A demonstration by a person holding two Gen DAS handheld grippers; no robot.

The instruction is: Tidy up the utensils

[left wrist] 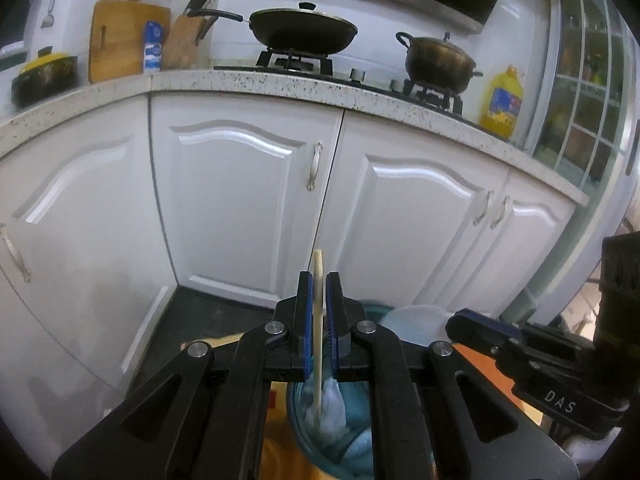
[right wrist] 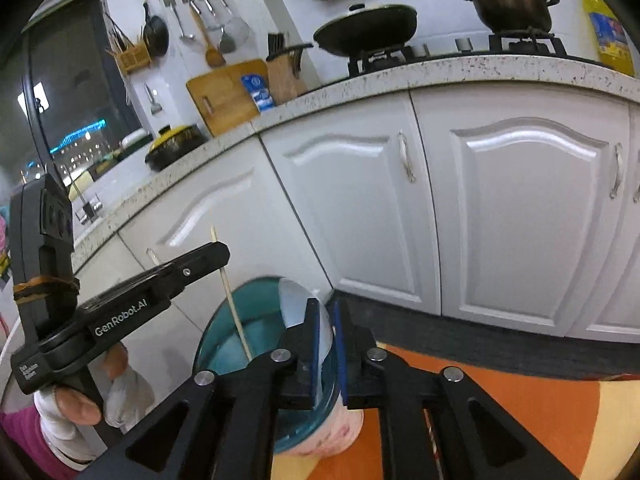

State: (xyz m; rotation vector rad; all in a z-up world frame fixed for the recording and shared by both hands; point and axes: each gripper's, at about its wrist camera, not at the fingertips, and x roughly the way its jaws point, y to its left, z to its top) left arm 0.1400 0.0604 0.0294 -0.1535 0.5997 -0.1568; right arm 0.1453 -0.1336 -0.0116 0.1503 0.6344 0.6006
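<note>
My left gripper [left wrist: 319, 312] hides the chopstick's [left wrist: 318, 344] middle; my right gripper [right wrist: 326, 344] covers the bowl's [right wrist: 224, 328] near rim.

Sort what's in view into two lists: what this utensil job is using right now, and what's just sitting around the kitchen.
In use:
- chopstick, between the left tongs
- teal container, its rim between the right tongs

Just sitting around:
- wok and pot on the stove
- cutting board
- knife block
- yellow oil bottle
- hanging ladles and spatula

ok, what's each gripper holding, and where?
Left gripper: wooden stick between jaws, mid-shaft; right gripper: straddling container rim. Whether either actually clamps can't be told.
</note>
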